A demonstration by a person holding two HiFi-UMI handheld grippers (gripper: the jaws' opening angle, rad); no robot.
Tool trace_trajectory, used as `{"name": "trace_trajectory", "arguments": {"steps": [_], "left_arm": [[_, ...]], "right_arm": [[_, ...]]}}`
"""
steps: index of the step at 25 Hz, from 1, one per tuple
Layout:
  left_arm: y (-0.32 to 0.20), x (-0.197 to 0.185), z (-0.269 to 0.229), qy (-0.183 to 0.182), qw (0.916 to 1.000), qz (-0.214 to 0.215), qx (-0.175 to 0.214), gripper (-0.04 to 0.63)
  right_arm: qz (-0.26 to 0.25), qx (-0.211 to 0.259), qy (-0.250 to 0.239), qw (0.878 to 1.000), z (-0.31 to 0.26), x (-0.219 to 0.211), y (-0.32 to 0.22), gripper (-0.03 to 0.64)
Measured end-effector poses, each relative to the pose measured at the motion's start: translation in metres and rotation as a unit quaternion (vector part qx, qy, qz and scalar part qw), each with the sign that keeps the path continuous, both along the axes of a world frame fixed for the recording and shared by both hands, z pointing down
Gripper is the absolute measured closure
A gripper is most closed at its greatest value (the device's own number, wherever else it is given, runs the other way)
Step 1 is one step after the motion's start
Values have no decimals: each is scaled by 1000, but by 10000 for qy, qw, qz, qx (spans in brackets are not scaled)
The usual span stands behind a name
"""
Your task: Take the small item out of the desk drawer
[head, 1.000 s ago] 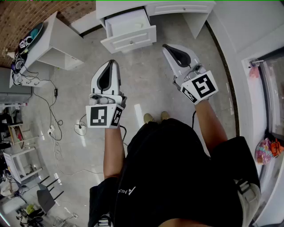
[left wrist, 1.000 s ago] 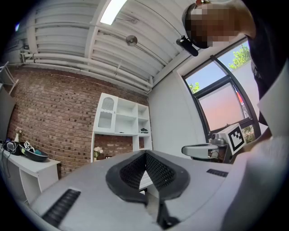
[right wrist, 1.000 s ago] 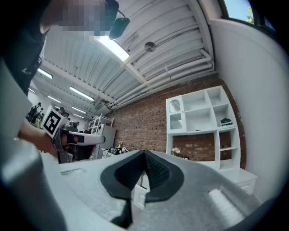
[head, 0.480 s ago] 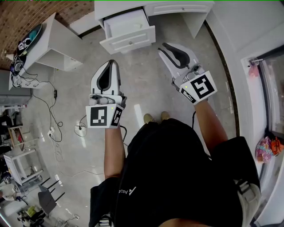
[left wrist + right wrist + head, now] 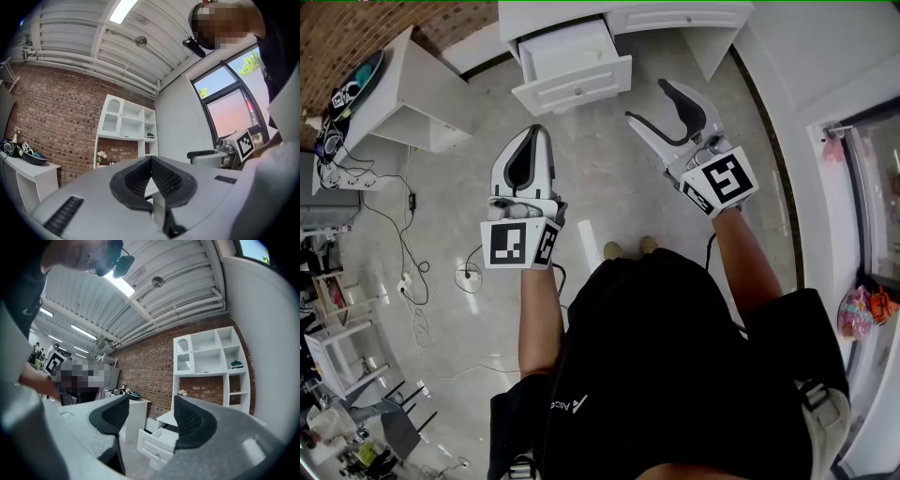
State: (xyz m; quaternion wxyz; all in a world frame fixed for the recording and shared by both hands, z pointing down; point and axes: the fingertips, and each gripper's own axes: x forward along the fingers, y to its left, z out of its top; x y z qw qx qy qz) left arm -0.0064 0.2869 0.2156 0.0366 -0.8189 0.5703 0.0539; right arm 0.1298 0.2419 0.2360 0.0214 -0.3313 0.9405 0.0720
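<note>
The white desk (image 5: pixel 675 17) stands at the top of the head view with its drawer (image 5: pixel 572 61) pulled out; the drawer's inside looks plain white and I can make out no small item in it. My left gripper (image 5: pixel 533 131) hovers above the floor short of the drawer, its jaws shut with nothing in them (image 5: pixel 151 160). To its right my right gripper (image 5: pixel 649 101) is held near the drawer's right corner, its jaws opening wide with nothing between them. Through its own spread jaws (image 5: pixel 149 412) the drawer (image 5: pixel 161 441) shows ahead and below.
A white side table (image 5: pixel 417 89) with a bowl and cables stands at the left, and loose cables (image 5: pixel 417 272) trail over the floor. A white shelf unit (image 5: pixel 211 366) stands against the brick wall. A glass door (image 5: pixel 877 187) is at the right. The person's shoes (image 5: pixel 628 248) are below the grippers.
The right gripper's jaws have gone from shut to wide open, and it has shifted slightly toward the desk. The left gripper has stayed shut and almost still.
</note>
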Motion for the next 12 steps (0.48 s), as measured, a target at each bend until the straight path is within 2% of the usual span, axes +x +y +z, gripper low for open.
{"name": "trace_trajectory", "arguments": {"steps": [12], "left_arm": [[-51,-51,24,-2,9996,283,-80,595]], "right_arm": [[284,-124,347,9989,23,-42,-56,332]]}}
